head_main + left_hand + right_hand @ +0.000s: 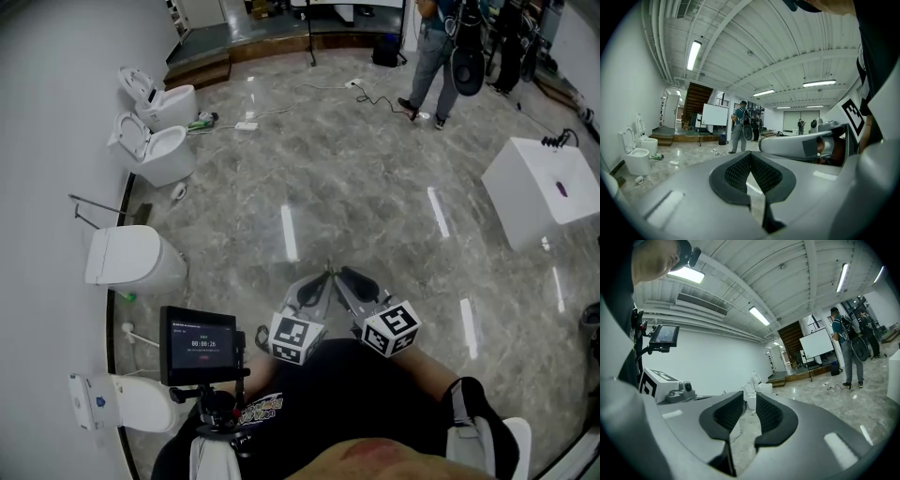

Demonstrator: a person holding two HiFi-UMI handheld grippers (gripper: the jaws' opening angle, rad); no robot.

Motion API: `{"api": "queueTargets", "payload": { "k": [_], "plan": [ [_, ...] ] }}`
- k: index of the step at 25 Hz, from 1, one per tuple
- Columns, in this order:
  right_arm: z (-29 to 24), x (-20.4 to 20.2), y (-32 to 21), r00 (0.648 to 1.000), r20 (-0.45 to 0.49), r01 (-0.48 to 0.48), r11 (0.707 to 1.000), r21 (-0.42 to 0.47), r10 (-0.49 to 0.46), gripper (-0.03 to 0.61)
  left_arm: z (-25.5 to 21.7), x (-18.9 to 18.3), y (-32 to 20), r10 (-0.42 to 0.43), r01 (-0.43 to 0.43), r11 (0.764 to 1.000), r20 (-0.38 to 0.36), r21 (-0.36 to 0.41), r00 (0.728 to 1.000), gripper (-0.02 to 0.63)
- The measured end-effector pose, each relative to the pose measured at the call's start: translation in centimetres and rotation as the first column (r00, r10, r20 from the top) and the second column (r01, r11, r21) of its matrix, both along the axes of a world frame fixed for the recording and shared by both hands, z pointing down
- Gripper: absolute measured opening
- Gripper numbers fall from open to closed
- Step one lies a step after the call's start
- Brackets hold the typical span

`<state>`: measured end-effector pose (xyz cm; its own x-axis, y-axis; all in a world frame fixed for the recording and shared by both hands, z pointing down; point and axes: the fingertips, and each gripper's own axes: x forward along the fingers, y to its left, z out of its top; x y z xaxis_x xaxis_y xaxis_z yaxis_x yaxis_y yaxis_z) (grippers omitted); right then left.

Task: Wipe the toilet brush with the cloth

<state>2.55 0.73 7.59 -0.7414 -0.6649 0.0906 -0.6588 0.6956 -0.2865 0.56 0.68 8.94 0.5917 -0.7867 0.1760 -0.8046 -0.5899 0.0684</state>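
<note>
Closest to me is my own black shirt [356, 394], with a small monitor [198, 345] on a stalk at my left side, its screen lit.

Grey marble floor [356, 206] fills the room beyond. Against the white wall [47, 112] stands a closed toilet [131, 261], which I use as my landmark. Far across the floor to its right sits a white box [544, 192]. Farther along the wall past the closed toilet, two more toilets [155, 150] stand with their lids raised. On its near side a fourth toilet [131, 401] sits lid down, partly behind the monitor. Well beyond the closed toilet and off to its right, a person [433, 56] in a teal top and grey trousers stands on the floor.

Both grippers hang in front of my chest, side by side, to the right of the closed toilet and well apart from it. My left gripper [750, 155] has its pads meeting at the tips with nothing between them. My right gripper [750, 398] shows a narrow slit between its pads, and that slit is empty too.

What I take for the toilet brush [139, 335], a slim white stick with a round end, lies on the floor at the wall. It is just on the near side of the closed toilet, between that and the fourth toilet, though it is too small to be sure. A small green thing [127, 297] lies right beside the closed toilet on the same side.
</note>
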Motion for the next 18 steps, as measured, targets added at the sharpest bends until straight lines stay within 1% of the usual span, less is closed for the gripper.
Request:
{"api": "queueTargets", "payload": {
  "k": [6, 10, 14, 16, 18],
  "plan": [
    [0.0, -0.1, -0.1, 1.000, -0.001, 0.008, 1.000, 0.004, -0.008, 0.084, 0.0, -0.1, -0.2, -0.005, 0.005, 1.000, 0.000, 0.002, 1.000, -0.002],
    [-0.2, -0.3, 0.0, 1.000, -0.004, 0.015, 1.000, 0.010, -0.015, 0.071, -0.1, -0.1, -0.2, -0.010, 0.010, 1.000, 0.000, 0.003, 1.000, -0.002],
    [-0.4, -0.4, 0.2, 1.000, 0.002, 0.022, 1.000, 0.018, -0.022, 0.069, -0.1, 0.1, 0.2, 0.002, -0.002, 1.000, 0.006, 0.006, 1.000, -0.002],
    [-0.7, -0.8, 0.5, 1.000, -0.003, 0.031, 0.999, 0.040, -0.031, 0.069, 0.0, 0.6, 0.6, 0.027, -0.027, 0.999, 0.025, 0.018, 0.999, 0.000],
    [-1.2, -1.1, 0.8, 0.999, -0.026, 0.023, 0.996, 0.089, -0.021, 0.069, -0.3, 1.1, 0.9, 0.044, -0.047, 0.998, 0.055, 0.049, 0.998, 0.000]
  ]
}}
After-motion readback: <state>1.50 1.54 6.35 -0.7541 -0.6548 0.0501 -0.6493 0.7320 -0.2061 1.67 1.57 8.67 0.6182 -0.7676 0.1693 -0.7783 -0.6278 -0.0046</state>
